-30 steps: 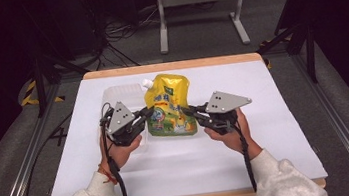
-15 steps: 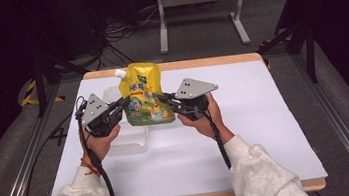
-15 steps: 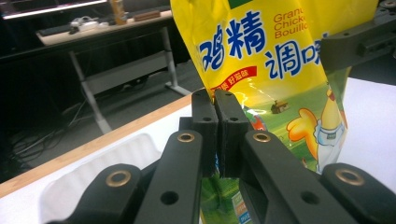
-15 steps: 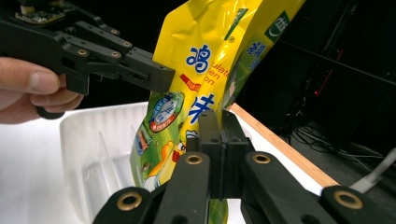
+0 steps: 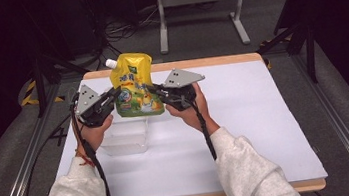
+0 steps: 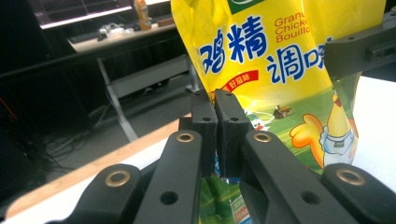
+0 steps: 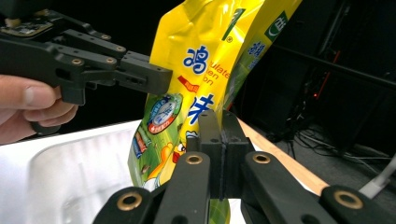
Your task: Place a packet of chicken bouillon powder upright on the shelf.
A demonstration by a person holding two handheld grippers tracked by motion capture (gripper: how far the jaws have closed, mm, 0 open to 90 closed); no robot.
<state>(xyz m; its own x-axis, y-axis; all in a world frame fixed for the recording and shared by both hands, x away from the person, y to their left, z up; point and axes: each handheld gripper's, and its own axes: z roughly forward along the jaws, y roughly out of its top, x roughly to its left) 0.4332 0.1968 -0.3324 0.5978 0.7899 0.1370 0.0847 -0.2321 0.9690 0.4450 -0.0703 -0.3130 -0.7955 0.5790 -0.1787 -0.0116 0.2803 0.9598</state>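
A yellow stand-up pouch (image 5: 134, 85) with a white spout at its top left hangs upright above the table, held from both sides. My left gripper (image 5: 115, 92) is shut on the pouch's left edge, jaws pressed together on the foil (image 6: 215, 100). On the pouch's right edge my right gripper (image 5: 154, 89) is shut as well, pinching the side seam (image 7: 219, 119). The pouch (image 6: 261, 60) shows blue and red print and a cartoon chicken. A clear plastic container (image 5: 126, 136) sits on the table directly below the pouch. The left gripper (image 7: 149, 77) reaches in from the left in the right gripper view.
White sheet (image 5: 247, 134) covers the wooden table (image 5: 235, 195). The container's translucent wall (image 7: 70, 172) lies close under the pouch. A metal stand (image 5: 199, 12) and cables lie on the floor beyond the table's far edge.
Both grippers have carried the pouch leftward and slightly away from the person. It now hangs over the clear container, which has come into full view beneath it.
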